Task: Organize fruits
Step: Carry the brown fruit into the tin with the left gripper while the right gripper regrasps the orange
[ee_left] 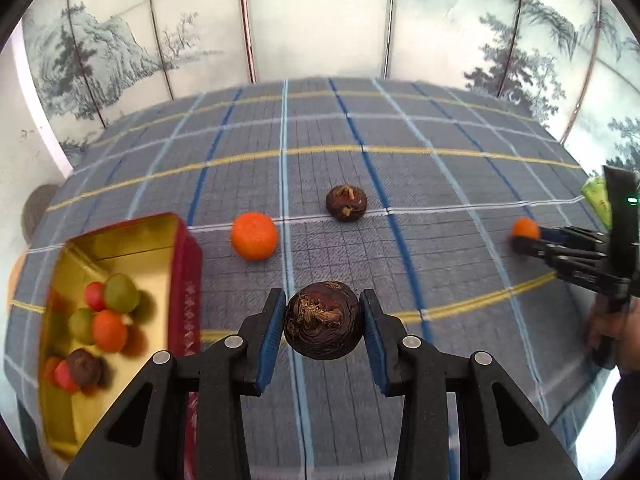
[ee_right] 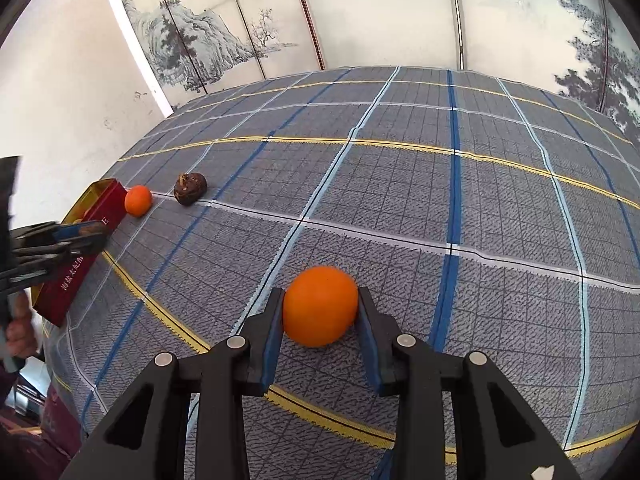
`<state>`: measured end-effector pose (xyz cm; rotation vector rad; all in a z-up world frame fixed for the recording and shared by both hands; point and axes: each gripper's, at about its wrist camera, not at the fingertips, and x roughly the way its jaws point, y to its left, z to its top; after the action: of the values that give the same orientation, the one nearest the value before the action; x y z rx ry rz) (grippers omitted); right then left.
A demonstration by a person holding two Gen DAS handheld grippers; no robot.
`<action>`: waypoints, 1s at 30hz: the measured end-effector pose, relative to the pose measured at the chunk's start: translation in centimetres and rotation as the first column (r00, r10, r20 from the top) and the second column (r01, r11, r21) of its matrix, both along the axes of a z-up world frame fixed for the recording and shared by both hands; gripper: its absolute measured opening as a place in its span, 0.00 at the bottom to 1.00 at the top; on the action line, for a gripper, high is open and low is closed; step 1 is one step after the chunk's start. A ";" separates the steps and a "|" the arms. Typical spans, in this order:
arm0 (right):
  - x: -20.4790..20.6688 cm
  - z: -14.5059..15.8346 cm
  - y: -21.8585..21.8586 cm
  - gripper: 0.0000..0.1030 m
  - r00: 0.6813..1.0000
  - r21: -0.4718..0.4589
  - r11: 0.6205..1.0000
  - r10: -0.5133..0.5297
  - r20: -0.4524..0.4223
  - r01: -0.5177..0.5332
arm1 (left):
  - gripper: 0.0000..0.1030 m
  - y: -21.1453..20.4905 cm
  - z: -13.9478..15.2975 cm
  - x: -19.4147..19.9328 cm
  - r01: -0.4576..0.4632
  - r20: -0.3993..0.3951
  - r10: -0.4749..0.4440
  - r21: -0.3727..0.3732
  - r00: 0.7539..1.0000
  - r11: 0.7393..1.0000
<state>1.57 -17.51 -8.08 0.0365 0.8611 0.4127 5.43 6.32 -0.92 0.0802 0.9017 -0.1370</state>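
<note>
Left gripper: blue pads clamped on dark brown water chestnut, tuft end facing camera. Red tin just left of gripper, gold inside, holds red, green, orange fruits; near end cut off. Tin side bears white Chinese characters, partly hidden. Ahead: orange, second chestnut. Right gripper: pads clamped on round orange fruit over plaid cloth.

Woven cloth, shiny tin, matt plastic

The bench cloth looks woven and matt; the tin box gleams gold inside; gripper fingers look matt plastic with ribbed blue pads; the brown fruit is rough, the orange smooth.
</note>
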 end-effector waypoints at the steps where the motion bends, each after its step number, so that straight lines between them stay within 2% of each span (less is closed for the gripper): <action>1: 0.0 0.0 0.1 0.33 1.000 -0.005 1.000 -0.001 0.001 0.001 | 0.38 0.1 0.7 -0.8 -0.006 0.021 0.006 0.013 1.000 1.000; 11: -0.3 0.0 1.1 0.33 1.000 -0.083 0.997 -0.005 0.018 0.006 | 0.38 3.3 4.0 -5.0 -0.101 0.116 0.094 0.060 0.989 0.993; 24: -0.5 -0.1 2.0 0.34 0.999 -0.161 0.987 -0.001 0.040 0.007 | 0.38 7.5 4.2 -7.4 -0.207 0.160 0.191 0.090 0.969 0.974; 30: -0.7 0.0 1.4 0.33 0.999 -0.101 0.995 -0.025 0.025 0.028 | 0.38 9.4 3.8 -8.0 -0.248 0.175 0.226 0.116 0.958 0.962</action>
<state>0.88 -16.11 -8.11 -0.0500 0.8563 0.3437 -2.54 15.67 2.87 0.1086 0.7523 0.1544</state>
